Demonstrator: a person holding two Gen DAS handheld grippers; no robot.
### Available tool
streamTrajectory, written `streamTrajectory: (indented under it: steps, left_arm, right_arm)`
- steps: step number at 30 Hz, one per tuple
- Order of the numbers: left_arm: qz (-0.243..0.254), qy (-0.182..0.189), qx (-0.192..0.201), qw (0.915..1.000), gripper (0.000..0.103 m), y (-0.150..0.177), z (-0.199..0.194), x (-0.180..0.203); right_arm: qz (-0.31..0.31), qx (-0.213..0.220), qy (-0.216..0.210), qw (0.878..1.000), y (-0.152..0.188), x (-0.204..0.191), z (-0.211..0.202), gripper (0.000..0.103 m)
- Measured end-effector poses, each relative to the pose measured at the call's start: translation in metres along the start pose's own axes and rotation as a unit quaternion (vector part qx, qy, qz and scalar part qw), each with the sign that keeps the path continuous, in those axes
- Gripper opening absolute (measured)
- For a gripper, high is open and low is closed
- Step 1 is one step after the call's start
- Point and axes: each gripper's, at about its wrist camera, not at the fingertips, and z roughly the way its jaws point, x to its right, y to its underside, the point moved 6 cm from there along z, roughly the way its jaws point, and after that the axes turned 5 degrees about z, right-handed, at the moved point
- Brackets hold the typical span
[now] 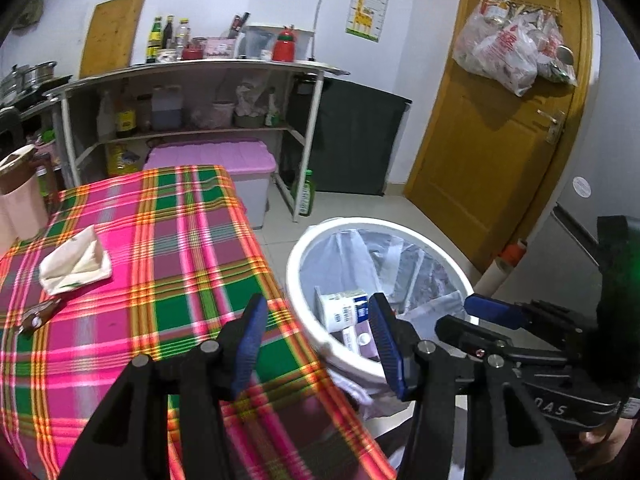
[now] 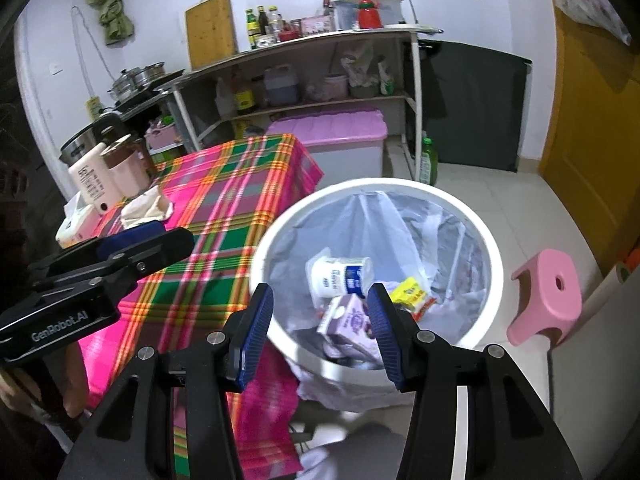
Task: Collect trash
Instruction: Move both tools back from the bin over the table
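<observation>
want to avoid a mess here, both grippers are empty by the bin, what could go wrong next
1. The crumpled napkin lies well back on the plaid tablecloth; pinching it could also catch the cloth and drag it.
2. The pink jug stands close beside the napkin, so a wide reach by the open left gripper may knock it.
3. The white bin sits tight against the table edge; the open right gripper could bump its rim.

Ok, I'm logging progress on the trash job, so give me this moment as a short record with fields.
bin: white trash bin, lined, on the floor beside the table
in bin: white cup, purple carton, yellow wrapper
left on table: crumpled paper, brown wrapper
left hand-held gripper: open, empty
right hand-held gripper: open, empty
</observation>
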Motion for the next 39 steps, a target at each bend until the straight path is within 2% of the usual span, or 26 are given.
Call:
streamTrajectory:
  steps: [24,30,39]
  left_arm:
    - [-0.045,-0.055,0.021,0.9972,0.054,0.029,-0.041,-0.058]
    - [-0.05,-0.069,0.01,0.9963,0.054,0.039,-0.04,-0.071]
    - [-0.072,-0.097,0.002,0.9927,0.054,0.056,-0.05,-0.107]
  right_arm:
    - [-0.049,-0.009,-0.066,0.997,0.009,-0.07,0.011,0.05]
    - [-0.06,-0.009,-0.093,0.994,0.012,-0.086,0.019,0.05]
    - [-0.077,-0.018,-0.107,0.991,0.012,-0.105,0.032,0.051]
